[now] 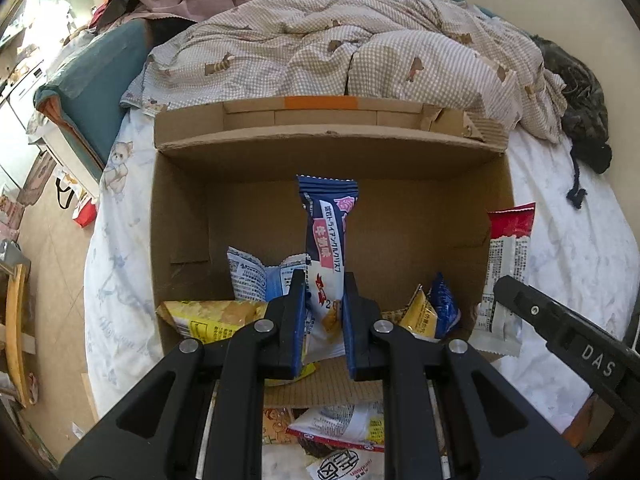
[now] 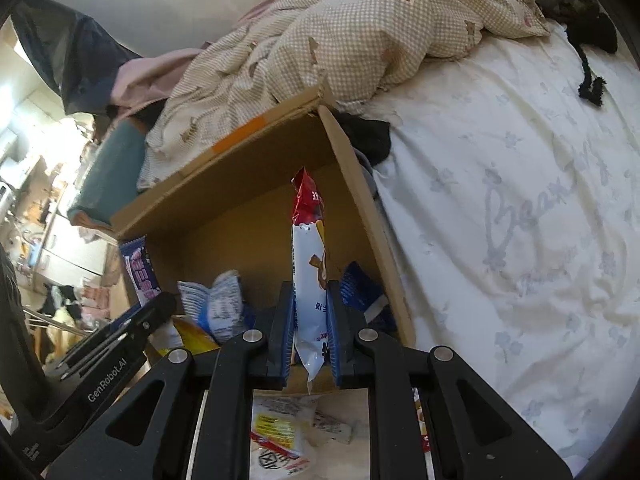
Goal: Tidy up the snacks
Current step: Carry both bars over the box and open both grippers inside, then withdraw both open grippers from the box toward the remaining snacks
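An open cardboard box (image 1: 192, 216) (image 2: 360, 184) lies on the bed. My left gripper (image 1: 323, 284) is shut on a blue and white snack packet (image 1: 326, 232), held upright over the box's near edge. My right gripper (image 2: 309, 292) is shut on a red and white snack packet (image 2: 306, 256), also upright above the box's right side. That red and white snack packet (image 1: 506, 268) shows at the right of the left wrist view, and the blue and white snack packet (image 2: 140, 276) at the left of the right wrist view. Inside the box lie a yellow packet (image 1: 212, 316), a pale blue packet (image 1: 256, 276) and a dark blue packet (image 1: 444, 304).
More packets (image 1: 344, 428) (image 2: 280, 432) lie on the bed in front of the box, under the grippers. A checked quilt (image 1: 360, 52) is heaped behind the box. White printed bedsheet (image 2: 520, 220) stretches to the right. A dark garment (image 1: 584, 120) lies far right. Floor clutter (image 1: 24, 208) sits left.
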`<state>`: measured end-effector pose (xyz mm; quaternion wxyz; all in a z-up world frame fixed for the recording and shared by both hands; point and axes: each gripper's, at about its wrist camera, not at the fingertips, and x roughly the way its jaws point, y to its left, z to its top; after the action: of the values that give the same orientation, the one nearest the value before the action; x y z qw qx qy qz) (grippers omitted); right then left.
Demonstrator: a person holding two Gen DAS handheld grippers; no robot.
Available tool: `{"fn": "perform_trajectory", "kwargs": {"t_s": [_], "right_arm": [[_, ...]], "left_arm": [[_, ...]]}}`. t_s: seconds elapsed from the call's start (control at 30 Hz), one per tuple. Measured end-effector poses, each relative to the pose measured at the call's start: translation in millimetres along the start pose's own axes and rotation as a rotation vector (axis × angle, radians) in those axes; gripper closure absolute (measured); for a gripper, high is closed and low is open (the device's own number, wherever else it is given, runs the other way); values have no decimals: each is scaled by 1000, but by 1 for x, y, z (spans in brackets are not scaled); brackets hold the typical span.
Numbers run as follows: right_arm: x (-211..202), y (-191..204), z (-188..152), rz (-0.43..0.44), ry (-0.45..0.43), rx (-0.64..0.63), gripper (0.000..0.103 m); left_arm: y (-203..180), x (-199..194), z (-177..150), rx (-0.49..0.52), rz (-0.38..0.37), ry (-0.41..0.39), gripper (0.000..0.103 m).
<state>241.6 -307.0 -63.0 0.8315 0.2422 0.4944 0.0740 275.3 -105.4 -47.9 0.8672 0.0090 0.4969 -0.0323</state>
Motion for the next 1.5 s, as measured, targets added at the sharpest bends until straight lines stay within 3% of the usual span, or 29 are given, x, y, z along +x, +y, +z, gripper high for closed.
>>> {"fn": "perform_trajectory", "kwargs": {"t_s": [0.27,0.43,0.63,0.7,0.87,0.97,1.03,1.13,1.5], "right_arm": [[5,-4,0,24,16,34,87],[5,-5,-1,106,9,79,87],[1,-6,2,127,-13,95,84],[-1,-6,3,136,-26,98,83],[-2,-8,4,158,-28,114,83],[-10,-10,7,195,-66,133,83],[-13,-10,8,207,-75,135,74],[-16,-9,7,213,-90,140,38],[-26,-3,2,204,-95,95,35]], "left_arm": [[1,7,1,-24,8,6,89],[0,6,-4,-22,11,1,89],[3,4,-6,-38,10,11,89],[3,3,-5,-37,10,8,84],[7,-7,-5,-53,2,-27,34],[9,-16,-5,-55,1,-60,16],[12,-20,-4,-62,3,-70,14],[18,-24,-4,-78,4,-67,14],[38,-51,-10,-87,60,-109,14]]}}
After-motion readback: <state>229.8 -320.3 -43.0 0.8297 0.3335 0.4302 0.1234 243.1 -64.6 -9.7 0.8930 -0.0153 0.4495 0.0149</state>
